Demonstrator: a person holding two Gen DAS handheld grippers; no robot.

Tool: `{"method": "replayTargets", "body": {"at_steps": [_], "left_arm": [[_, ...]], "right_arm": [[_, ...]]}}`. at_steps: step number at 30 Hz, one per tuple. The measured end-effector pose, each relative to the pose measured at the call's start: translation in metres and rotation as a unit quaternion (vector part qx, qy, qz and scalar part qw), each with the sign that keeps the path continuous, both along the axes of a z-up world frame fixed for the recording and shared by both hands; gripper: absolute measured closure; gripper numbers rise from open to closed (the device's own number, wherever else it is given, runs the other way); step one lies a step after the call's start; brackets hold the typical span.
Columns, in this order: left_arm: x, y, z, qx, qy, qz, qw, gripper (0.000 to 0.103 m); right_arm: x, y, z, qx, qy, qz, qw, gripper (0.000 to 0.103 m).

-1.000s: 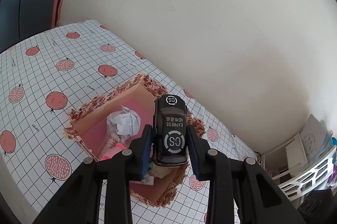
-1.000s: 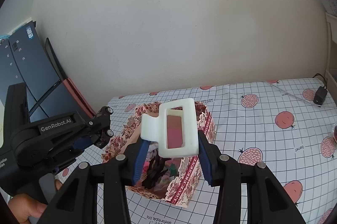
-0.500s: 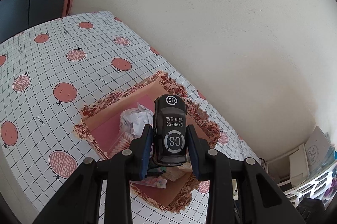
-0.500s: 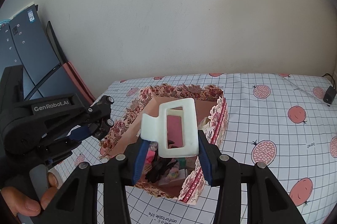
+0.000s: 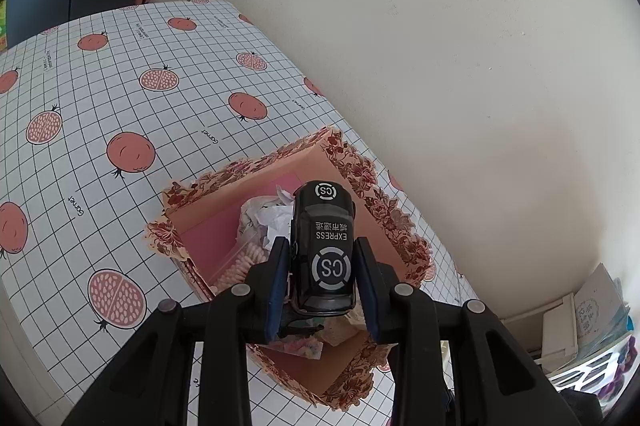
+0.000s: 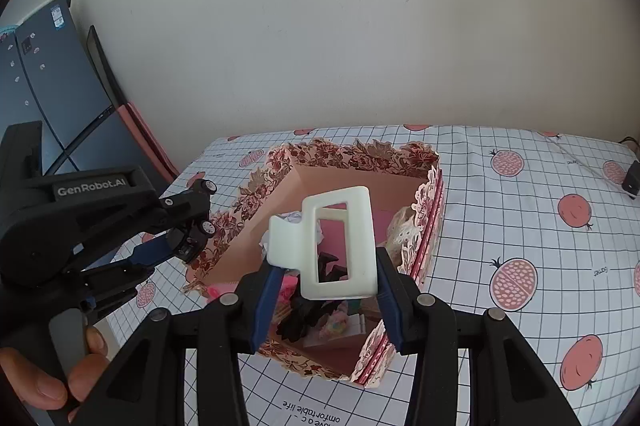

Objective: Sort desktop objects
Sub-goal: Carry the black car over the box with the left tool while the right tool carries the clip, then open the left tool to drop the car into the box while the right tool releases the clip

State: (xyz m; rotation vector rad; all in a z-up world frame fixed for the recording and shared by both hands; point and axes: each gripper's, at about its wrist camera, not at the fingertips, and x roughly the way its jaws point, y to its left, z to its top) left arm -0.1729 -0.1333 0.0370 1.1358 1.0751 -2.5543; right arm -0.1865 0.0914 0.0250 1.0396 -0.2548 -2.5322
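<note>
My left gripper (image 5: pixel 322 280) clamps a black toy car (image 5: pixel 324 250), long axis running away from me, over the floral box (image 5: pixel 360 178). Only the right view shows my hand (image 6: pixel 44 382). My right gripper (image 6: pixel 326 276) pinches a white hair claw (image 6: pixel 340 246) above it; pomegranate tablecloth (image 5: pixel 120 98), pale wall (image 6: pixel 340 26).

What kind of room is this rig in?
Probably a home, likely a living or dining corner: a table under a pomegranate-print tablecloth, a floral storage box of household odds and ends, and a dark fridge by the wall.
</note>
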Motion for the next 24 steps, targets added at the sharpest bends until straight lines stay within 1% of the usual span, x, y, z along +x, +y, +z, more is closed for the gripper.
{"method": "replayTargets", "body": {"at_steps": [9,14,17,19,24], "left_arm": [[-0.004,-0.001,-0.010,-0.001,-0.022,0.001,0.9998,0.069],[-0.008,-0.003,-0.020,0.005,-0.043,0.005,0.9991,0.068],[-0.009,-0.004,-0.024,0.015,-0.050,0.004,0.9986,0.062],[-0.008,-0.005,-0.024,0.010,-0.054,0.009,0.9985,0.053],[-0.008,-0.007,-0.025,0.011,-0.058,0.013,0.9982,0.049]], "right_arm": [[-0.004,-0.006,-0.008,0.011,-0.018,0.004,1.000,0.055],[-0.005,-0.008,-0.014,0.018,-0.026,0.005,0.999,0.054],[-0.006,-0.009,-0.015,0.025,-0.031,0.005,0.999,0.053],[-0.007,-0.008,-0.016,0.026,-0.034,0.002,0.999,0.048],[-0.006,-0.006,-0.017,0.027,-0.037,-0.001,0.999,0.044]]}}
